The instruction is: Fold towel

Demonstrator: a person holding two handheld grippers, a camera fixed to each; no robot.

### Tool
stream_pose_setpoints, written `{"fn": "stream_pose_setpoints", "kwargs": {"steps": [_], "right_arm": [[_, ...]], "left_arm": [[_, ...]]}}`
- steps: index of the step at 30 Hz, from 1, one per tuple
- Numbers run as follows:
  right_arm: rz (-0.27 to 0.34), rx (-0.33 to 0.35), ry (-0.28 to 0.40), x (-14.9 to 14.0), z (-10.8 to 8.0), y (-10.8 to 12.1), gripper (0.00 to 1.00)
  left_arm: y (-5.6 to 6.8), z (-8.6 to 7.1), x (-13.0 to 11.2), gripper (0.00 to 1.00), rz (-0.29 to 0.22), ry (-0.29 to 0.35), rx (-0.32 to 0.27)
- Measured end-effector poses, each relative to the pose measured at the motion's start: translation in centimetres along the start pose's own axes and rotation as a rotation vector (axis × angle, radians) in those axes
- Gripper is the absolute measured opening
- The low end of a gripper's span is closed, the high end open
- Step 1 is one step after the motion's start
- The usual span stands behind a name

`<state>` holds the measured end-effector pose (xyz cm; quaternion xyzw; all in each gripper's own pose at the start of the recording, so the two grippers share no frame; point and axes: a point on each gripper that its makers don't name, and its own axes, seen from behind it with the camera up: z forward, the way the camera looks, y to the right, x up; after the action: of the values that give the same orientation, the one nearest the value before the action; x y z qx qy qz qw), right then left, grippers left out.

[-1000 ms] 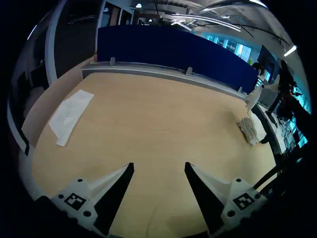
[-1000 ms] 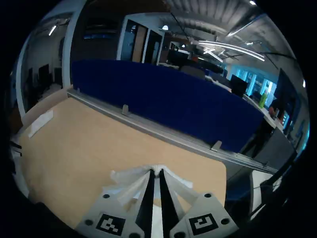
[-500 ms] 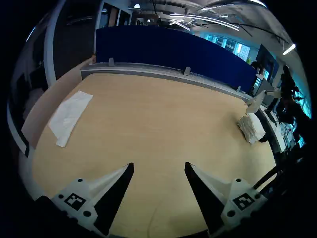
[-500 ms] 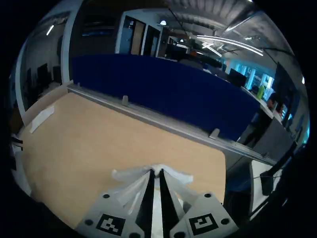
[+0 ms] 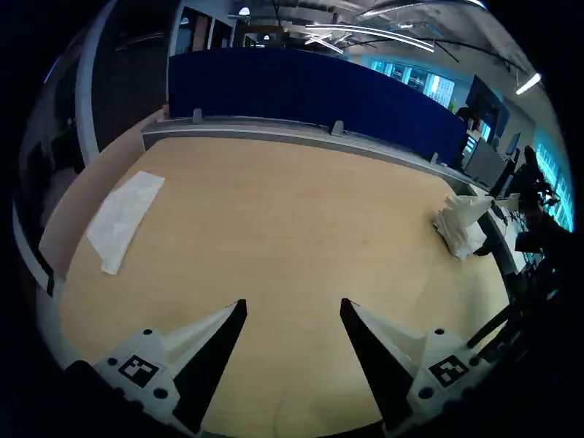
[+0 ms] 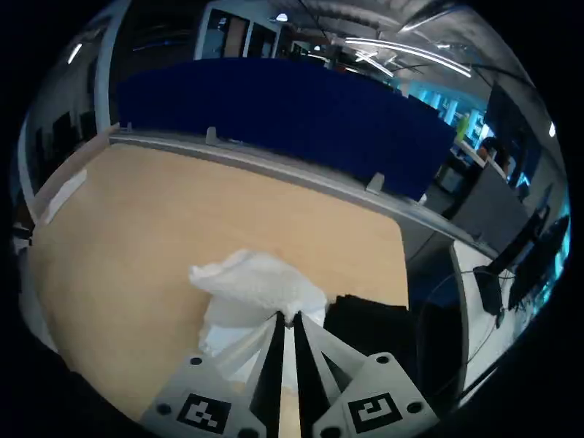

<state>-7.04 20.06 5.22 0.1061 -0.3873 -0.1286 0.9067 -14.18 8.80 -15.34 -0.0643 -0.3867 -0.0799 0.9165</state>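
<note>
Right gripper view: a crumpled white towel (image 6: 255, 288) is held bunched just ahead of the right gripper (image 6: 287, 321), clamped on its near edge, while the left gripper (image 5: 292, 306), spread apart, is seen well away, the towel far to its right.

Open-plan office: long wood desk (image 5: 292, 219) w/ blue divider (image 5: 314, 87), monitors (image 6: 540, 241) behind, ceiling strip lights (image 6: 409, 47).

Table (image 5: 292, 212): light wood top, grey rail (image 5: 292, 135) along the far edge. Lying on it, left gripper view: flat white towel (image 5: 120, 219) at 9 o'clock near the edge; crumpled towel heap (image 5: 458, 228) at 3 o'clock, well apart. Dark flat item (image 6: 369, 328) just beside the heap, kind unclear.
</note>
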Motion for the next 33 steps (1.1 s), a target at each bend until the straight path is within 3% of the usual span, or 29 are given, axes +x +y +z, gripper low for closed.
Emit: {"fn": "stream_pose_setpoints", "kwargs": {"steps": [11,18,21,33], "right_arm": [[0.120,-0.049,-0.124,-8.6,1.3,0.3,0.09],[0.152,-0.099,-0.203,-12.8,2.4,0.7,0.08],[0.164,-0.129,-0.215,-13.6,2.8,1.0,0.08],[0.185,-0.102,-0.137,-12.2,2.1,-0.2,0.10]], "left_arm": [[0.7,-0.7,0.0,0.95,0.025,-0.003,-0.008],[0.7,-0.9,-0.1,0.95,0.030,-0.005,-0.004],[0.8,-0.8,-0.2,0.95,0.036,-0.008,-0.003],[1.7,-0.4,0.1,0.95,0.047,-0.011,-0.018]]}}
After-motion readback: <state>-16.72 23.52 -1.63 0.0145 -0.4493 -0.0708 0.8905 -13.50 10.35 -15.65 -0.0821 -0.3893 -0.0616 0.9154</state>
